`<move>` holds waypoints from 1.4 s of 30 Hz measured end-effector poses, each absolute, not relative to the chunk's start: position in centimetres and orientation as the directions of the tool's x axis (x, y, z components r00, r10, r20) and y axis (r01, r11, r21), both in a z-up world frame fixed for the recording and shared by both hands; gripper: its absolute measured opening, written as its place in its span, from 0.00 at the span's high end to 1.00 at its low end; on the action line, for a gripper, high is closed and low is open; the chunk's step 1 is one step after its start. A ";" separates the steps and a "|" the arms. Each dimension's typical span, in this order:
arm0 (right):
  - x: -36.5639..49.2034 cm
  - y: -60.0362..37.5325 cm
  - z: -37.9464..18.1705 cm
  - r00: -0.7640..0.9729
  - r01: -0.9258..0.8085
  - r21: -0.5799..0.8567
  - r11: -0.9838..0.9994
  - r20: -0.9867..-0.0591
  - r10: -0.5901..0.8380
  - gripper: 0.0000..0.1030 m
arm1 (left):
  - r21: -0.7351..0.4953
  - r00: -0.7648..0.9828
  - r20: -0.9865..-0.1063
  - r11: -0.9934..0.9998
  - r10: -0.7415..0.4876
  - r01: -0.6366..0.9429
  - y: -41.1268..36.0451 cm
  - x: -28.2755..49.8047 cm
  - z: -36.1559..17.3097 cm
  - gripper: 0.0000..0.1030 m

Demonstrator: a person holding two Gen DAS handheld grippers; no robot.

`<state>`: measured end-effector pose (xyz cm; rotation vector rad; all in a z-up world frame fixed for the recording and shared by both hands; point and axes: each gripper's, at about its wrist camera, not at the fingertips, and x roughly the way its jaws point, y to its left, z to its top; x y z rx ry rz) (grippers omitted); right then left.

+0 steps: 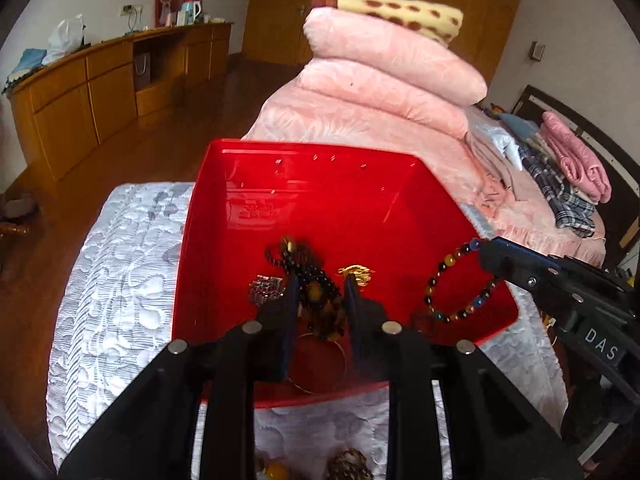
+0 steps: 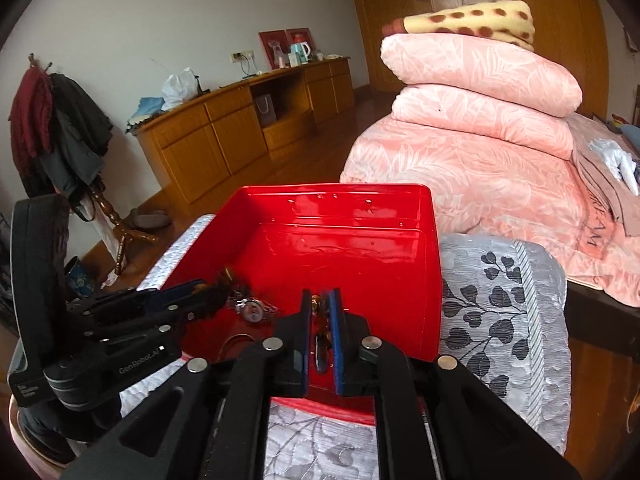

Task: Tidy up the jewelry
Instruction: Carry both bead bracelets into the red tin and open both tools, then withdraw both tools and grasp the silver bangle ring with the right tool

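A red box (image 1: 340, 200) sits on a grey quilted cover (image 1: 120, 280), with a bed piled with pink quilts (image 1: 380, 80) just behind it.

The left gripper (image 1: 320, 292) hangs over the near part of the box, its blue-padded jaws closed on a dark bead strand (image 1: 320, 300) with amber beads, which dangles between them. Below it in the box lie a gold piece (image 1: 356, 274), a silvery piece (image 1: 264, 286) and a thin metal bangle (image 1: 320, 364) (partly hidden behind the gripper).

The right gripper (image 2: 320, 312) is over the box too, toward its right wall. Its jaws stand nearly together, pinching a multicoloured bead bracelet (image 1: 460, 284); in the left wrist view the bracelet hangs as a loop from the tips, above the box floor. In the right wrist view only a short stretch of beads shows between the pads.

A brown patterned object (image 1: 352, 464) and an amber one (image 1: 276, 470) lie on the cover in front of the box, at the frame's bottom edge; what they are I cannot tell.
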<state>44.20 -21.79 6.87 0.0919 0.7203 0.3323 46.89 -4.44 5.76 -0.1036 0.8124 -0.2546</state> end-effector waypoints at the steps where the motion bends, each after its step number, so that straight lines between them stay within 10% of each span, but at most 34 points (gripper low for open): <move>1: 44.1 -21.8 6.8 0.708 -0.265 0.183 0.947 -0.629 0.320 0.87 | -0.187 0.661 -0.705 0.966 -0.259 0.179 -4.3 47.0 5.5 0.74; 14: 38.2 -22.6 8.1 0.762 -0.258 0.165 0.952 -0.571 0.305 0.75 | -0.108 0.795 -0.581 0.984 -0.178 0.141 -1.1 40.1 10.0 0.34; 30: 28.6 -18.4 1.7 0.631 -0.310 0.268 0.912 -0.660 0.408 0.65 | -0.108 0.761 -0.643 0.994 -0.088 0.024 5.2 28.5 4.8 0.17; 42: 26.6 -14.6 -1.0 0.573 -0.319 0.247 0.915 -0.719 0.393 0.32 | -0.089 0.712 -0.699 0.996 -0.073 0.016 6.7 24.8 1.8 0.09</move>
